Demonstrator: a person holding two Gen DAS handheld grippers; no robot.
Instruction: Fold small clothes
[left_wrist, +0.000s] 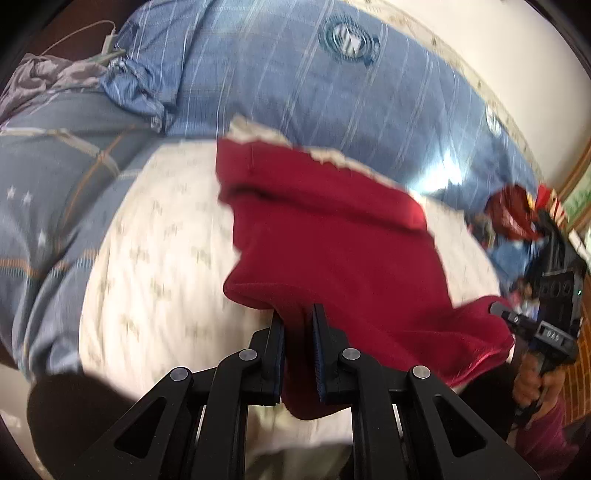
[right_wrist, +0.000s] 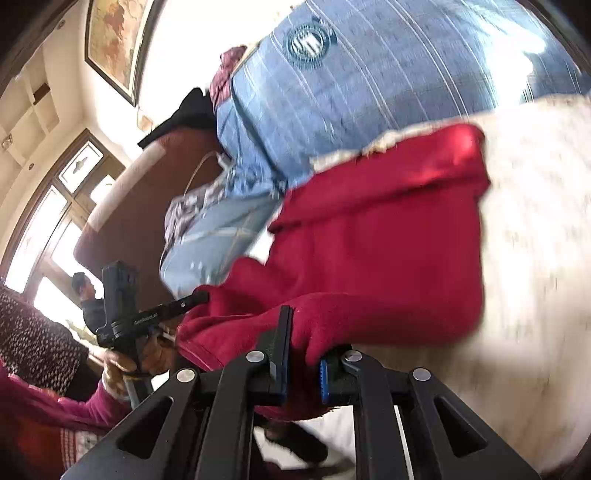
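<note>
A small red garment (left_wrist: 332, 236) lies partly lifted over a white patterned cloth (left_wrist: 155, 251) on the bed. My left gripper (left_wrist: 297, 317) is shut on the garment's near edge, with red fabric bunched between its pads. In the right wrist view the same red garment (right_wrist: 376, 236) hangs from my right gripper (right_wrist: 299, 332), which is shut on another part of its near edge. Each gripper shows in the other's view: the right one (left_wrist: 498, 308) at the garment's right corner, the left one (right_wrist: 201, 295) at its left corner. Both frames are motion-blurred.
A blue striped quilt (left_wrist: 295, 81) with a round emblem covers the bed behind. A crumpled blue cloth (left_wrist: 136, 88) and a grey one (left_wrist: 40, 77) lie at the far left. A brown headboard (right_wrist: 140, 206), windows (right_wrist: 48, 229) and a bystander (right_wrist: 86, 295) are at the left.
</note>
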